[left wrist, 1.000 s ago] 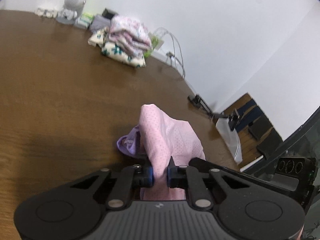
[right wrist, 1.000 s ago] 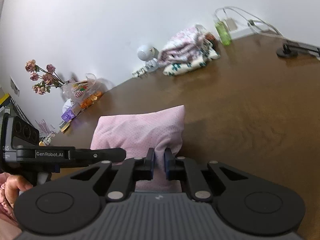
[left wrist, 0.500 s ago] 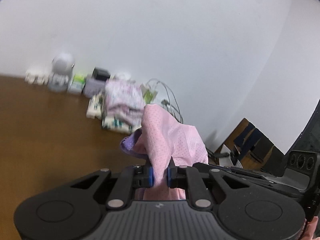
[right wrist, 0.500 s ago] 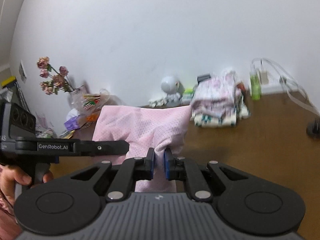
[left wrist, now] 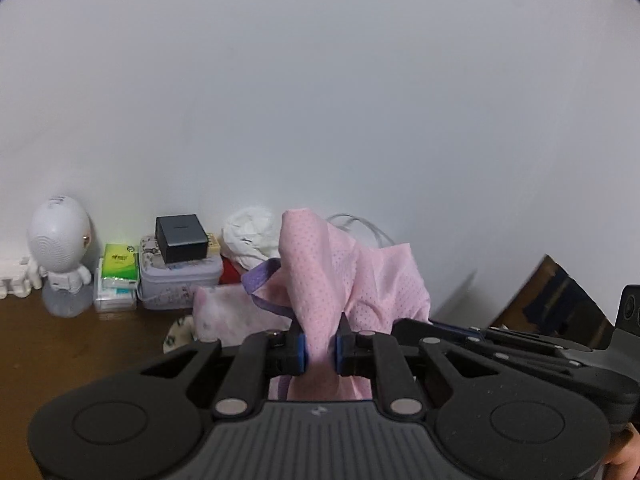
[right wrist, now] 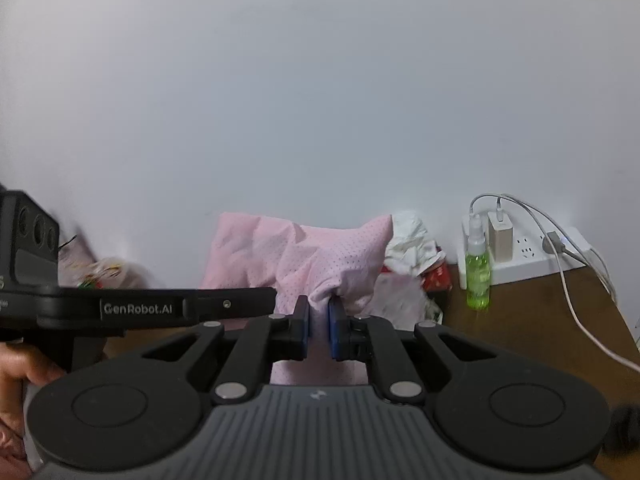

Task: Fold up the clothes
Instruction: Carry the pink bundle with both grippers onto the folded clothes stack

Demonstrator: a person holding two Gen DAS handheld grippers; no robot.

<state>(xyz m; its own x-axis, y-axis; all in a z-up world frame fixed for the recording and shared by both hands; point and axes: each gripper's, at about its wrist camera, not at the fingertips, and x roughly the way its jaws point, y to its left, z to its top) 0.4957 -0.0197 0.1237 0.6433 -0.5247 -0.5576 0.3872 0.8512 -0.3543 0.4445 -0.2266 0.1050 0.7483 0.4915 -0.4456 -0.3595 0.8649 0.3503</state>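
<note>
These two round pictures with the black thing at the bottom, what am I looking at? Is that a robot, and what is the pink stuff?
No robot: a person holds a hand tool with a two-finger claw in each hand, and a wide-angle camera on each tool looks along its fingers. One picture is from the left claw, the other from the right claw; the black shape below is the tool itself. Both claws are shut on one pink garment, lifted up between them for folding. In the right picture the left tool and the hand holding it show at the side. Behind, by the wall on a brown table, stand a white toy robot, boxes, a green spray bottle and a power strip.
</note>
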